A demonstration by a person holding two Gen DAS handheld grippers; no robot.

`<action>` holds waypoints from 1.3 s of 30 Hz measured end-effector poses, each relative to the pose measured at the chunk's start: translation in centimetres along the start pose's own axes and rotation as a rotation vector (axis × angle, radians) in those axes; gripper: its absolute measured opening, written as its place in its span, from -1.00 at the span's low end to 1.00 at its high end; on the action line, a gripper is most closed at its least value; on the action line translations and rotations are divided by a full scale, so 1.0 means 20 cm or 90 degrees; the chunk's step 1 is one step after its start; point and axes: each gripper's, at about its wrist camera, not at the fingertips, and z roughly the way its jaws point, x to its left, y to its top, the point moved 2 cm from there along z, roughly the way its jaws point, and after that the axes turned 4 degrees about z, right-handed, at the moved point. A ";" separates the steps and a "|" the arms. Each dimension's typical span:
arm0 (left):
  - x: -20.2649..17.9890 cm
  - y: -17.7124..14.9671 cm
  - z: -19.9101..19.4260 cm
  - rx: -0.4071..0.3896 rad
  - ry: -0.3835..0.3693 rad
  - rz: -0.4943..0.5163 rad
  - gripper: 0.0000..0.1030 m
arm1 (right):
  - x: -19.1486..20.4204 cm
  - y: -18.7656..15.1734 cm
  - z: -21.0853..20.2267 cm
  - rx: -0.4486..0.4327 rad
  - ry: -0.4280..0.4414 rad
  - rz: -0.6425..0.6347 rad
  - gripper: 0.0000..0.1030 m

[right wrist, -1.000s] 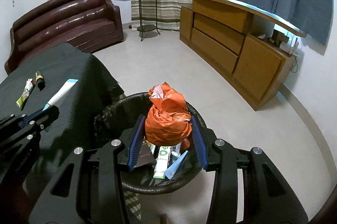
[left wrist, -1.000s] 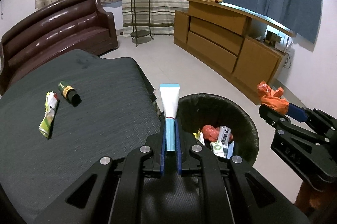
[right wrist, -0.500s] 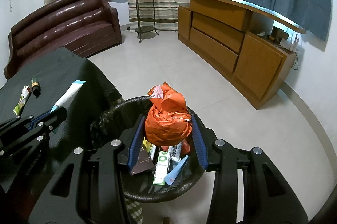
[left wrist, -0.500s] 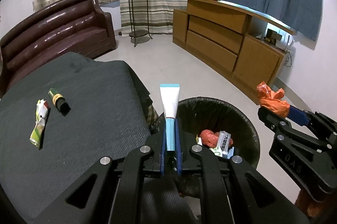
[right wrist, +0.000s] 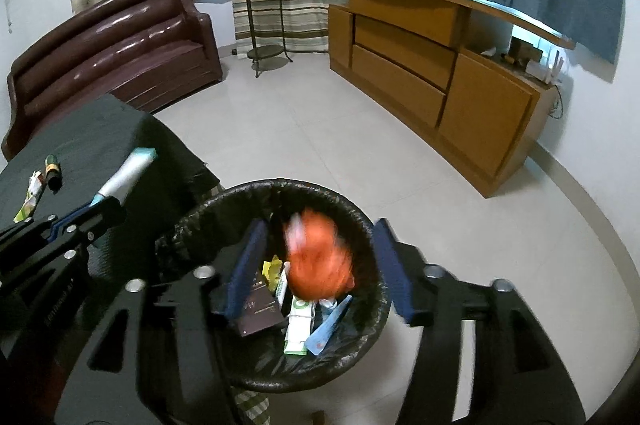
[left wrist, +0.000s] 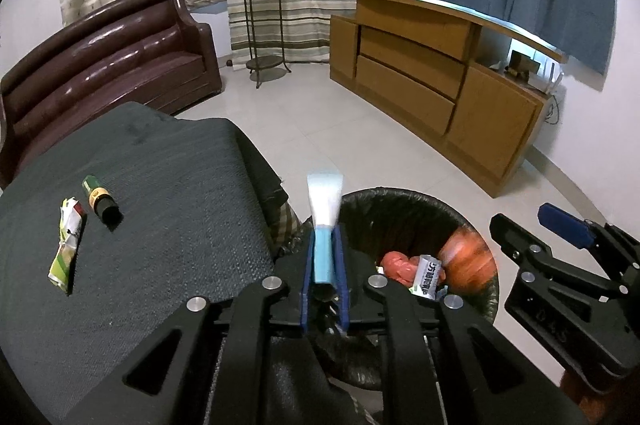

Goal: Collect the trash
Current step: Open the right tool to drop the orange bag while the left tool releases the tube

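My left gripper (left wrist: 325, 231) hangs over the near rim of the black-lined trash bin (left wrist: 400, 191). Its jaws are opening, and the blurred white and blue tube (left wrist: 325, 201) between the pads looks loose. Over the bin (right wrist: 280, 183) my right gripper (right wrist: 318, 225) is opening too, pads well clear of the orange plastic bag (right wrist: 318, 265), which drops blurred into the trash. In the left wrist view the bag (left wrist: 466, 261) is a blur inside the bin, below the right gripper (left wrist: 520, 217). A green and white wrapper (left wrist: 68, 245) and a small dark bottle (left wrist: 98, 199) lie on the dark-clothed table (left wrist: 160, 185).
The bin holds several wrappers, a red lump (left wrist: 396, 265) and a dark booklet (right wrist: 256, 309). A brown sofa (left wrist: 100, 65), a metal plant stand (left wrist: 264, 25) and a long wooden sideboard (left wrist: 440, 65) stand around the tiled floor (left wrist: 320, 129).
The right gripper's jaws have spread and the orange bag has left them, dropping into the bin. The left gripper's pads have parted slightly and the tube has gone blurred and sunk a little.
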 end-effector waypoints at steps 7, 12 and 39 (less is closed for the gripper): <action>0.01 0.01 0.01 0.002 0.002 -0.005 -0.41 | 0.00 0.00 0.01 0.002 -0.002 0.000 0.09; 0.01 0.01 0.02 0.003 0.002 -0.005 -0.29 | -0.01 -0.01 0.01 0.001 -0.005 0.002 0.09; 0.26 -0.04 -0.06 0.006 0.040 -0.053 -0.02 | 0.12 -0.01 -0.01 0.012 0.022 -0.015 0.11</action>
